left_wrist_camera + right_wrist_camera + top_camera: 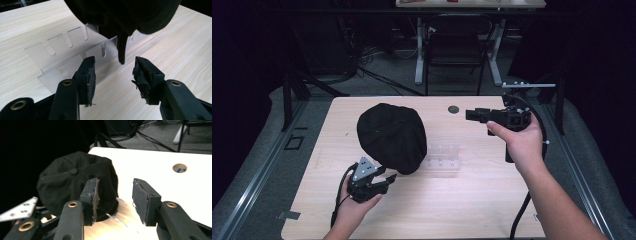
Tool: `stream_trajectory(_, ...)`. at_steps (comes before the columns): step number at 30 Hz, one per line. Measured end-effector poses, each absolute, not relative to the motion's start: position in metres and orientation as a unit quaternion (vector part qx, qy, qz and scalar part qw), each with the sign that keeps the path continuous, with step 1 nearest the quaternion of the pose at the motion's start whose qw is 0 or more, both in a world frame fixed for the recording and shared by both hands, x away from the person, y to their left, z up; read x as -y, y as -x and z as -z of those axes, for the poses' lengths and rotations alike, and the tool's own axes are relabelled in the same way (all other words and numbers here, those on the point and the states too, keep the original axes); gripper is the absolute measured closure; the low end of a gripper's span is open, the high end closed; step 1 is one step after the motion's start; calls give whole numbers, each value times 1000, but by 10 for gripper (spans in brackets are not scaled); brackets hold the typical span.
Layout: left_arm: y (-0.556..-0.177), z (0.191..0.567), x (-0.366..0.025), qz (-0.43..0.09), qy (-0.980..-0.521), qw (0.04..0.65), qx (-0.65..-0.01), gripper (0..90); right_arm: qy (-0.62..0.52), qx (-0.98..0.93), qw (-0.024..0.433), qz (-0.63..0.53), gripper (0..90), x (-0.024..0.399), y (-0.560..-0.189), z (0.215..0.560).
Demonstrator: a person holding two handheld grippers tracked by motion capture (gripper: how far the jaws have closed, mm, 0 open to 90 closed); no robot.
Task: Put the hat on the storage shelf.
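Black cap (392, 136) sits on a clear rack (443, 159), just ahead of and above the left gripper (388, 179), whose jaws are spread with nothing between them. A strap end (122, 50) dangles just beyond the gap. Right gripper (470, 115) hovers well off to the side, jaws parted and empty, so the left is nearer.

I see bare table (452, 200) ahead of both hands. The black cap (392, 135) on the clear rack (443, 159) blocks the centre-left.
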State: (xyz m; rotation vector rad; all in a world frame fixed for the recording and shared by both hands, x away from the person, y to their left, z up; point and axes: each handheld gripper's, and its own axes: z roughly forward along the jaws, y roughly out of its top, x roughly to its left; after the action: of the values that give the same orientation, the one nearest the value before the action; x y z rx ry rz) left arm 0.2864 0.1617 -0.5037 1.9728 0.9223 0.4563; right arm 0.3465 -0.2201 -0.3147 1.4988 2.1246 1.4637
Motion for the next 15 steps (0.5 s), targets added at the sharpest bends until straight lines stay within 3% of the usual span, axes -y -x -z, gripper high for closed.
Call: stream_trajectory(15,-275,512,-201,-188,-780,439,-405,483,-503,-722,109,-463,549,230,-331,322)
